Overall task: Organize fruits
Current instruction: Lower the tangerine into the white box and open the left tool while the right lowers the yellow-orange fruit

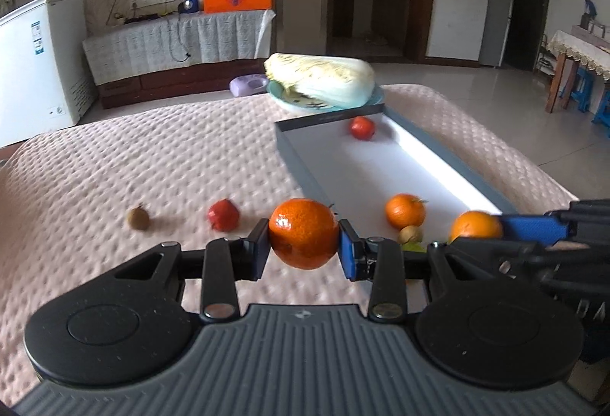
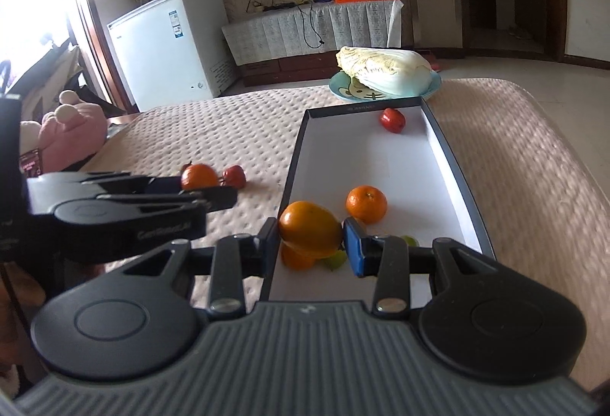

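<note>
In the left wrist view my left gripper (image 1: 304, 246) is shut on an orange (image 1: 304, 229), held above the pink quilted cloth just left of the dark-rimmed box tray (image 1: 328, 118). My right gripper (image 2: 309, 242) is shut on a second orange (image 2: 309, 225) over the tray's (image 2: 296, 156) near end. Below it lie another orange (image 2: 296, 259) and a green fruit (image 2: 336, 259). An orange (image 2: 366, 204) and a red fruit (image 2: 392, 120) also sit inside the tray. On the cloth rest a red fruit (image 1: 224, 214) and a brown fruit (image 1: 137, 218).
A cabbage (image 1: 320, 76) on a blue plate (image 1: 284, 99) stands right behind the tray's far end. A small brown fruit (image 1: 410, 234) lies in the tray by the orange. Pink plush toys (image 2: 68, 130) sit off the table's left edge. A white freezer (image 2: 167, 46) stands beyond.
</note>
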